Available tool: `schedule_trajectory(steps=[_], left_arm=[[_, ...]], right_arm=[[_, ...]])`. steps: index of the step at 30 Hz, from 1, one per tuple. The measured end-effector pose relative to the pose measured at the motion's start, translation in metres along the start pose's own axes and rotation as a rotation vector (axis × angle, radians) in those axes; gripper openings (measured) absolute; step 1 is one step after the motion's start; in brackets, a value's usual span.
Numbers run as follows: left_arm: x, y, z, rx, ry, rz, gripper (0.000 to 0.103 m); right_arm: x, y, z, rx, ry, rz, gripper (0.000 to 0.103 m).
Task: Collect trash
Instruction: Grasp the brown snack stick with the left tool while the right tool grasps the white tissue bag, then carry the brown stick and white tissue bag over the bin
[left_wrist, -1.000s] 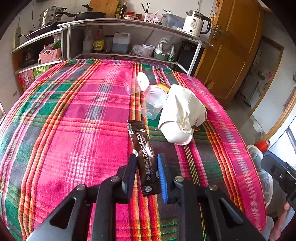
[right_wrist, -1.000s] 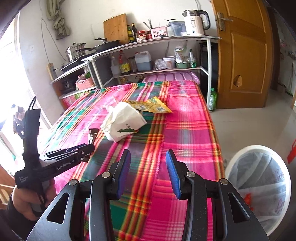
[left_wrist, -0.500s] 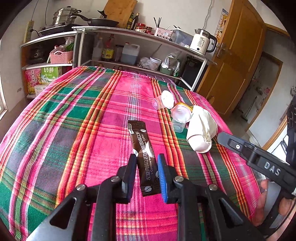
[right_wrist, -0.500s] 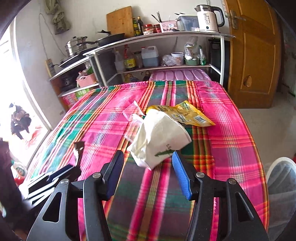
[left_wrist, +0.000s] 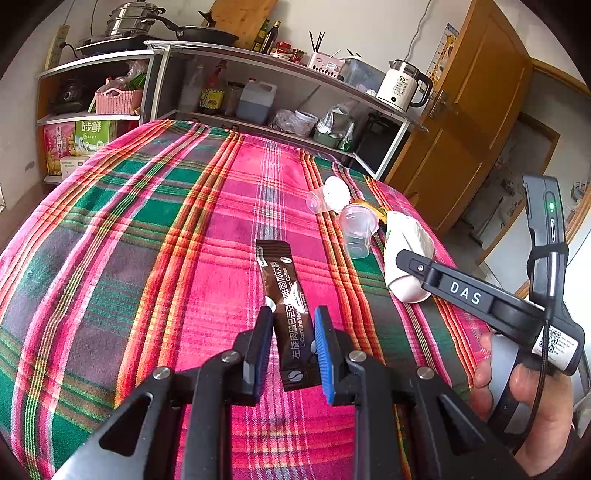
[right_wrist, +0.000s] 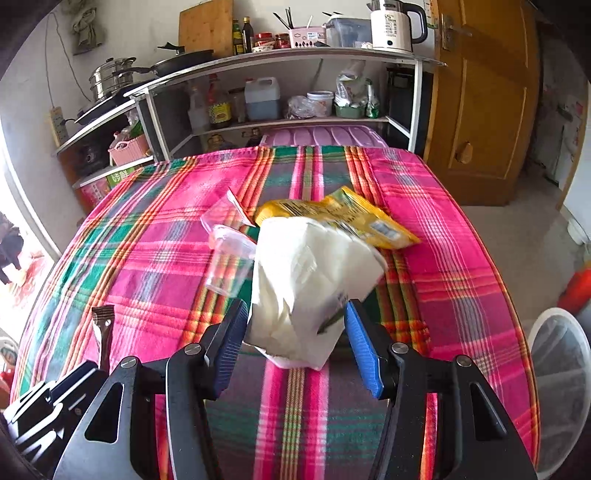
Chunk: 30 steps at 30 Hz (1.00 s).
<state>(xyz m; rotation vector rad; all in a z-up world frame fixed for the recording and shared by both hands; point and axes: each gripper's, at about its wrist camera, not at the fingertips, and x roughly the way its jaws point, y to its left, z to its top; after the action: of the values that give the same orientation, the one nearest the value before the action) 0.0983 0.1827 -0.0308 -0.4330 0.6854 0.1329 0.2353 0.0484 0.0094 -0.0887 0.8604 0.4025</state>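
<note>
My left gripper (left_wrist: 293, 349) is shut on a brown coffee sachet (left_wrist: 286, 306), held above the plaid tablecloth (left_wrist: 147, 240); the sachet also shows in the right wrist view (right_wrist: 102, 332). My right gripper (right_wrist: 295, 341) is open with its fingers either side of a crumpled white paper bag (right_wrist: 310, 288), which also shows in the left wrist view (left_wrist: 406, 254). A yellow snack wrapper (right_wrist: 340, 218) lies behind the bag. Two clear plastic cups (left_wrist: 356, 230) (left_wrist: 327, 195) lie beside it.
A white-lined trash bin (right_wrist: 561, 384) stands on the floor right of the table. A metal shelf (right_wrist: 288, 88) with bottles, pans and a kettle (left_wrist: 402, 88) stands behind the table. A wooden door (right_wrist: 484, 92) is at the back right.
My right gripper has moved forward and left to the white paper bag, which now sits between its open fingers. My left gripper still holds the sachet.
</note>
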Motion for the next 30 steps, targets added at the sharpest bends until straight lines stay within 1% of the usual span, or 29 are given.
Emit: schedule_trajectory(steps=[1,4,6,9,10,11,20,30], left_arm=[[0.0,0.0,0.0,0.0,0.0,0.002,0.024],[0.001,-0.003,-0.001,0.006,0.0,0.008,0.024],[0.001,-0.005,-0.001,0.011,0.001,0.01,0.024],[0.001,-0.006,-0.001,0.014,0.003,0.012,0.024],[0.001,-0.007,-0.001,0.015,0.004,0.013,0.024],[0.002,-0.007,-0.001,0.016,0.005,0.014,0.024],[0.005,-0.016,-0.002,0.035,0.01,0.013,0.024],[-0.002,-0.039,-0.005,0.073,0.004,-0.003,0.024]], right_arm=[[0.001,-0.006,-0.003,0.017,0.015,-0.003,0.056],[0.005,-0.019,-0.006,0.087,0.065,0.067,0.056],[0.004,-0.019,-0.007,0.075,0.066,0.063,0.056],[0.006,-0.022,-0.009,0.072,0.074,0.083,0.056],[0.006,-0.023,-0.01,0.075,0.077,0.086,0.053],[0.005,-0.024,-0.011,0.075,0.073,0.092,0.052],[-0.007,-0.031,-0.019,0.063,0.042,0.123,0.051],[-0.046,-0.049,-0.031,0.047,-0.011,0.14,0.051]])
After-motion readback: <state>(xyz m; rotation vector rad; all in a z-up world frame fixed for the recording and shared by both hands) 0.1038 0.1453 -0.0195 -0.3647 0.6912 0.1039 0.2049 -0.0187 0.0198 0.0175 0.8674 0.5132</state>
